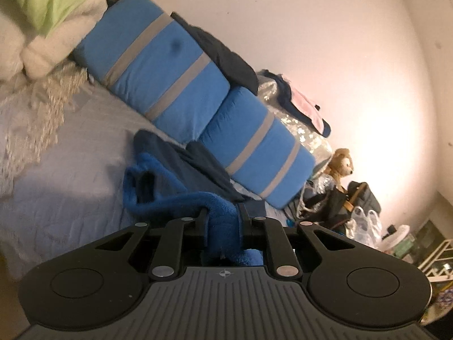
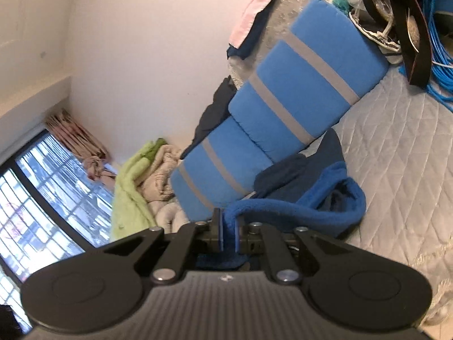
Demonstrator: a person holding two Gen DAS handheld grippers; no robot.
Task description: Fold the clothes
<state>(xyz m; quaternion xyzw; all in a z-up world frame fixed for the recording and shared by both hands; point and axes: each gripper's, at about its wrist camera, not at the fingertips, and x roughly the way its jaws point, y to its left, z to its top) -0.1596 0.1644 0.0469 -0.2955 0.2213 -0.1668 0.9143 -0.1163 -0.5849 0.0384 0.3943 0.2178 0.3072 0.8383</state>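
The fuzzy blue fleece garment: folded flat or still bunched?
Bunched. The fuzzy blue fleece garment hangs rumpled between both shut grippers, trailing onto the grey quilted bedspread.

No legible text, label, brand name or number is found in either wrist view. The only mark noted is a small round crosshair emblem (image 1: 225, 274) printed on the ribbed grey housing (image 1: 226, 306) of the left-hand device, at the centre of its front edge; it carries no letters. A similar small pale emblem (image 2: 225, 277) sits in the same position on the ribbed housing (image 2: 226, 308) in the right wrist view, too faint to make out its form.
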